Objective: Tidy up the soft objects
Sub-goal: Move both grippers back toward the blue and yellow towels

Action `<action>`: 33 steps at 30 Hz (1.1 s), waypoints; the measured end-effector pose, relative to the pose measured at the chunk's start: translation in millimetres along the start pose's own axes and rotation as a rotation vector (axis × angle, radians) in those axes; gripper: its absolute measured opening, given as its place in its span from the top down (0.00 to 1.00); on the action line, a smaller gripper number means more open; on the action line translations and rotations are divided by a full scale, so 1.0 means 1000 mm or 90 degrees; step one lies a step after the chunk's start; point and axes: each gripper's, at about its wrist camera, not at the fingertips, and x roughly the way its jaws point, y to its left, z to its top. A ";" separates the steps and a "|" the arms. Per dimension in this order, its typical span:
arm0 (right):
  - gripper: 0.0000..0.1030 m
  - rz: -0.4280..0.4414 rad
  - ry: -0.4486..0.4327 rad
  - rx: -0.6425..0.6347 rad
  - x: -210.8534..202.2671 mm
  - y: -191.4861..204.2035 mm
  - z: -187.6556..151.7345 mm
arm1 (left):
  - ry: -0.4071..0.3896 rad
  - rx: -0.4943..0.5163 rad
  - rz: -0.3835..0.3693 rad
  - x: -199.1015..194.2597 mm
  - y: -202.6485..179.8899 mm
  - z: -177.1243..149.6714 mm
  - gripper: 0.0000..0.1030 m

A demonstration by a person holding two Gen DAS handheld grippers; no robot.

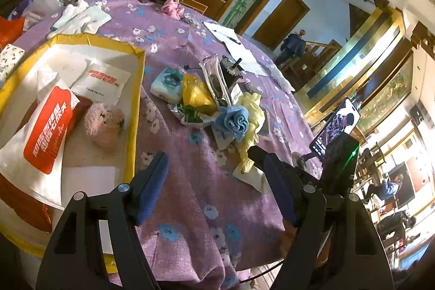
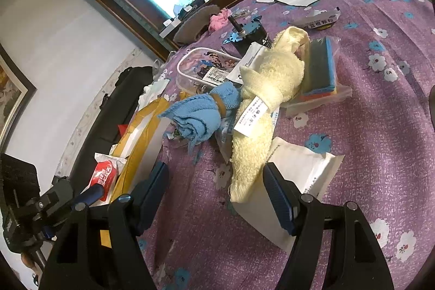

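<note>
Left gripper (image 1: 214, 175): jaws wide apart at the bottom of the left wrist view, nothing between them but bare purple floral tablecloth (image 1: 190, 195).
Right gripper (image 2: 216, 181): jaws spread wide at the bottom of the right wrist view; the low end of the pale yellow towel (image 2: 261, 110) lies in the gap, and the pads do not press on it.
Blue rolled cloth (image 2: 198, 113): middle of the right wrist view, bound with a tan band, touching the yellow towel's left side.
Yellow-rimmed tray (image 1: 136, 89): left side of the left wrist view, holding a pink fluffy item (image 1: 103, 124) and red-and-white packets.
Open room: clear cloth below the central pile in both views; the tray rim stands just left of the left gripper's left finger.
Table edge: the cloth drops away at lower centre of the left wrist view.
Sponge pack (image 2: 320, 72): right of the towel, touching it.
Hard to make out: the small wrappers under the blue cloth are jumbled, and the tray's near corner is cut off behind the left gripper's frame.
</note>
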 end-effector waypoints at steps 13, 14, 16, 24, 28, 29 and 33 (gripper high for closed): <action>0.30 0.015 0.003 -0.003 -0.002 0.000 -0.002 | 0.025 -0.015 0.006 0.012 0.004 -0.002 0.29; 0.30 0.016 0.002 -0.004 -0.003 0.000 -0.002 | 0.025 -0.016 0.006 0.012 0.004 -0.002 0.29; 0.30 0.016 0.000 -0.007 -0.004 0.001 -0.003 | 0.025 -0.014 0.006 0.012 0.004 -0.002 0.29; 0.30 0.016 0.001 0.000 -0.007 -0.001 -0.003 | 0.032 -0.022 0.011 0.015 0.008 -0.002 0.29; 0.30 0.013 -0.002 -0.001 -0.013 -0.003 -0.003 | 0.039 -0.027 0.013 0.019 0.009 -0.002 0.29; 0.30 0.010 -0.004 -0.002 -0.014 -0.003 -0.002 | 0.041 -0.028 0.013 0.020 0.009 -0.002 0.29; 0.30 0.004 -0.009 0.002 -0.017 -0.008 0.000 | 0.045 -0.026 0.015 0.022 0.008 -0.003 0.29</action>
